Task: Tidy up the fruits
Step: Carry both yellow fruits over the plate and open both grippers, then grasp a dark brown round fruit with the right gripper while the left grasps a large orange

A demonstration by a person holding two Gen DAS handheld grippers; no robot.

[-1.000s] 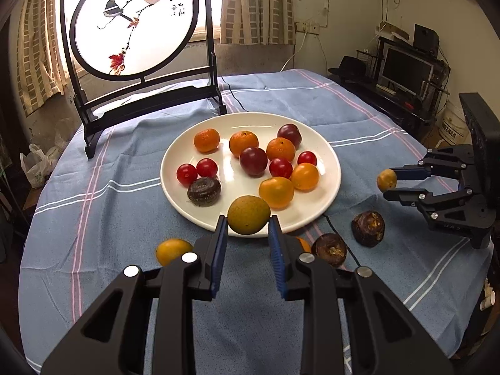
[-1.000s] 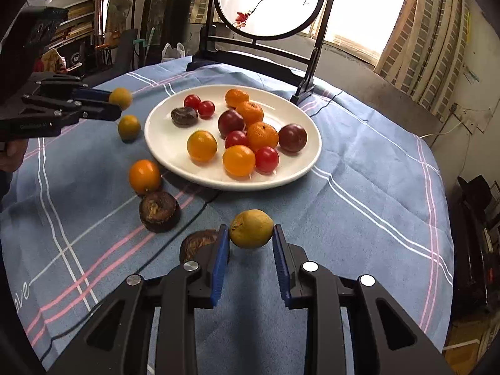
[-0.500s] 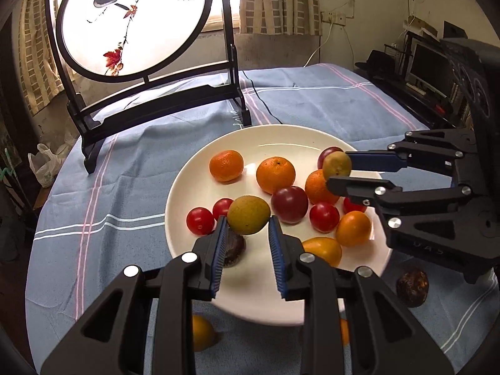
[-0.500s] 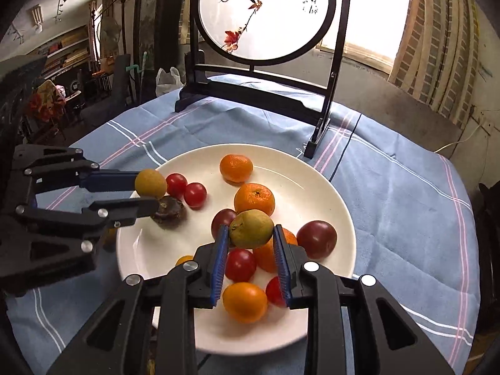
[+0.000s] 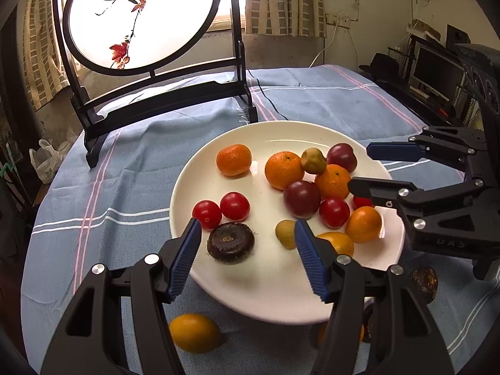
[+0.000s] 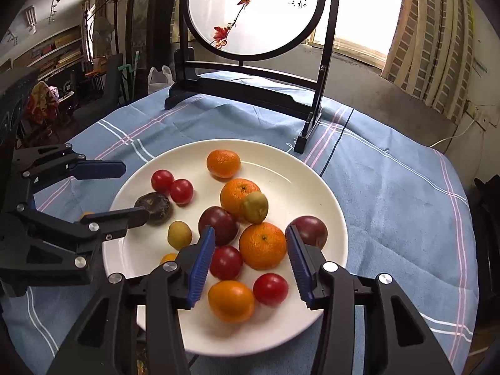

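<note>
Crowded plate (image 5: 218, 162), screen stand (image 5: 162, 106) behind

Daylight pours through the window (image 6: 368, 15) behind the round painted screen (image 5: 140, 15), blowing both out to near white. The white plate (image 5: 250, 293) is bright with soft glare along its rim. Room corners stay dim. Fisheye bending curves the edges, ringed by dark vignette; focus is sharp throughout.

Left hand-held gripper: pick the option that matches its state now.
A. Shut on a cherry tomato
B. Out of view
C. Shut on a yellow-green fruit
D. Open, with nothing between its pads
D: the left hand-held gripper has just been opening; its blue pads stand apart over the white plate, and the yellow-green fruit lies free on the plate.
</note>
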